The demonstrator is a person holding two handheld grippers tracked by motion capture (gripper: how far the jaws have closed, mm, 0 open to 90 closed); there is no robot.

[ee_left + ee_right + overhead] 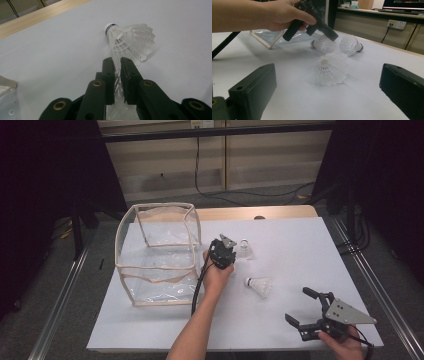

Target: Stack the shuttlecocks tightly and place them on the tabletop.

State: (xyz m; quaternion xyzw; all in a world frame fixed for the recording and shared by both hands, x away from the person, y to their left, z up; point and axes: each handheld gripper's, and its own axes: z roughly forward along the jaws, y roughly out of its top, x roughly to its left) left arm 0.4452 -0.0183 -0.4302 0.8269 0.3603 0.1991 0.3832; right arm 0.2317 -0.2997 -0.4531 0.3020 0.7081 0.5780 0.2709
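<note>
My left claw (117,65) pinches the skirt of a shuttlecock (117,85); in the left gripper view the jaws stand almost together with white plastic feathering squeezed between them, and most of that shuttlecock is hidden behind the jaws and cut off by the bottom edge. A second shuttlecock (130,41) lies on its side just past the jaw tips, its blue-banded cork pointing away from me.

From the high view my left hand (216,275) reaches forward over the middle of the white worktop (300,245), and the claw's body covers the pinched shuttlecock, so I cannot make it out there. The transparent shuttlecock beside the claw (244,250) is faint against the white surface. A third shuttlecock (259,286) lies on its side nearer to me, between my two hands.

The clear bag (157,252) with its beige frame stands open at the left of the worktop, just beside my left hand.

My right claw (306,307) rests low at the near right corner with its jaws spread wide and nothing between them. My right hand (345,345) is partly cut off by the bottom edge.
</note>
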